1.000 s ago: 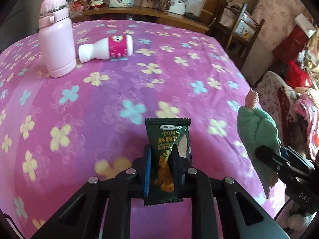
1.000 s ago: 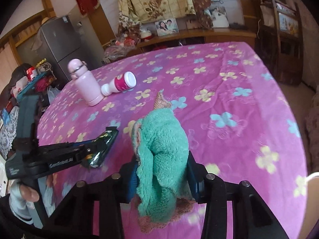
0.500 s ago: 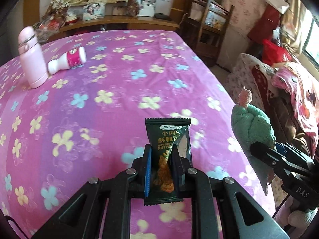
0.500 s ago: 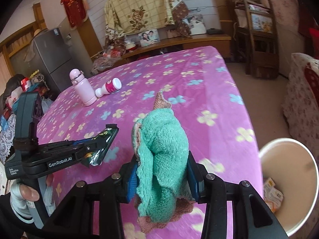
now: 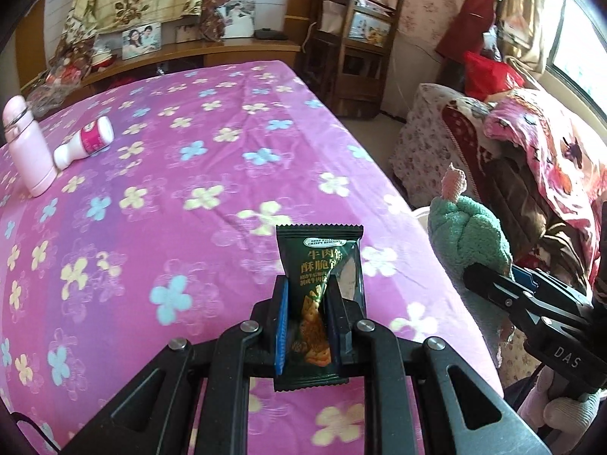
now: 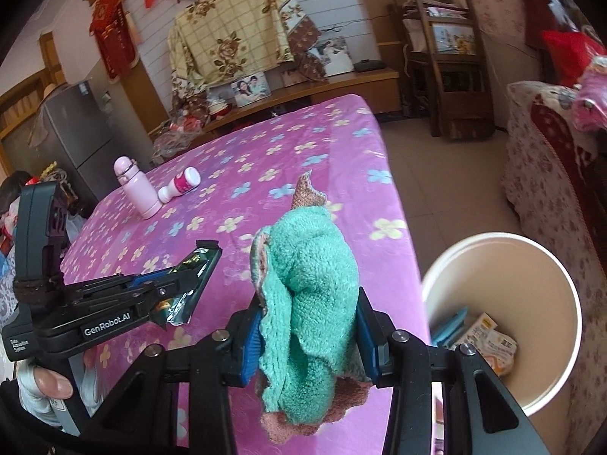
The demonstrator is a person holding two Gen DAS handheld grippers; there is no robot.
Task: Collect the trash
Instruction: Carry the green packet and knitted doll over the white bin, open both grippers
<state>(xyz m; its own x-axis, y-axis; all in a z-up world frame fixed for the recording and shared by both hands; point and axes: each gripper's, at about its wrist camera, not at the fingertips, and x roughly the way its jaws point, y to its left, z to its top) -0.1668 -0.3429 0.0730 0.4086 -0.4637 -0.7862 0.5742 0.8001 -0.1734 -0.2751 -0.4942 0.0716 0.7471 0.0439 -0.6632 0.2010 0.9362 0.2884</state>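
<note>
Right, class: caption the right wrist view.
Right gripper clamps a green towel beside a white bin; left gripper holds a snack wrapper.

Worktop (image 6: 341, 140): flask (image 6: 132, 189) upright near its far left part; small bottle (image 6: 180, 185) lying on its side just right of the flask, neck end beside the flask's base.

Above the near part of the worktop: left tongs (image 5: 307, 326) with snack wrapper (image 5: 322, 265) upright between the jaws; right tongs (image 6: 309, 335) to their right, with bunched cloth (image 6: 311, 284) between the jaws.

Floor, right of the worktop's near corner: bin (image 6: 561, 284), packets (image 6: 489, 345) inside at the bottom.

Behind the worktop: shelf (image 6: 341, 83) carrying framed photo (image 6: 250, 89).
</note>
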